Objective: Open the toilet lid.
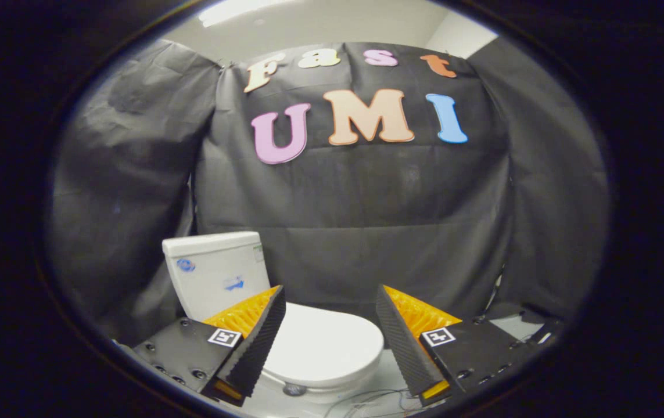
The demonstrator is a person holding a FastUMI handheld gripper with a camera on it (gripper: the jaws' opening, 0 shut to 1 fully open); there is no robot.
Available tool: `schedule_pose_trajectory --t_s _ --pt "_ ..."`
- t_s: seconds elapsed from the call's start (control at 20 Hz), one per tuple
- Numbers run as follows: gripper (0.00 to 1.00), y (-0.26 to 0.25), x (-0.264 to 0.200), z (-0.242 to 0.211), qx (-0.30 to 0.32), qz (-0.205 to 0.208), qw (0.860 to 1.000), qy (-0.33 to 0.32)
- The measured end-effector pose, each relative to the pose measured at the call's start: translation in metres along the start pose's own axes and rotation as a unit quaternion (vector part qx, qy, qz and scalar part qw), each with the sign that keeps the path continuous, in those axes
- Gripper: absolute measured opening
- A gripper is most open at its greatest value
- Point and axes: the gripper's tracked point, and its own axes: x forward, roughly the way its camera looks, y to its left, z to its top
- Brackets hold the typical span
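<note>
Toilet lid (323, 347) is down flat on the bowl, white, rounded front edge facing the camera, sitting low between and just beyond the fingers. Cistern (215, 273) stands upright behind it, off to the left, backed near the black cloth wall (366, 232). Plenty of open room above the lid and to its right, nothing between lid and wall cloth there. Pale floor (390, 371) shows in front of the bowl's rim, w/ thin wires (366, 400) lying loose on it just ahead of the right finger. Small round fitting on the bowl front under the lid edge, too small to tell what it is.

Gripper (329, 305) looks level-ish, aimed forward & slightly down at the toilet, hovering above and in front of the lid. Fingers spread wide apart, nothing between them but air, no contact w/ lid. Left finger (262, 342) overlaps the lid's left side in view; whether it touches, can't tell.
</note>
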Motion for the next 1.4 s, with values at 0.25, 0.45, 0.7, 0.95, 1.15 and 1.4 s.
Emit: schedule_pose_trajectory --t_s 0.25,0.45,0.7,0.95,1.15,1.4 --pt "0.88 0.012 0.044 -0.037 0.183 -0.097 0.977 -0.051" --pt "0.86 0.022 0.035 -0.096 0.307 -0.173 0.932 -0.079" --pt "0.86 0.028 -0.003 -0.173 0.418 -0.273 0.862 -0.089" --pt "0.86 0.027 -0.039 -0.239 0.491 -0.347 0.795 -0.087" --pt "0.75 0.03 -0.046 -0.29 0.527 -0.369 0.764 -0.047" --pt "0.47 0.036 -0.038 -0.337 0.566 -0.368 0.737 0.014"
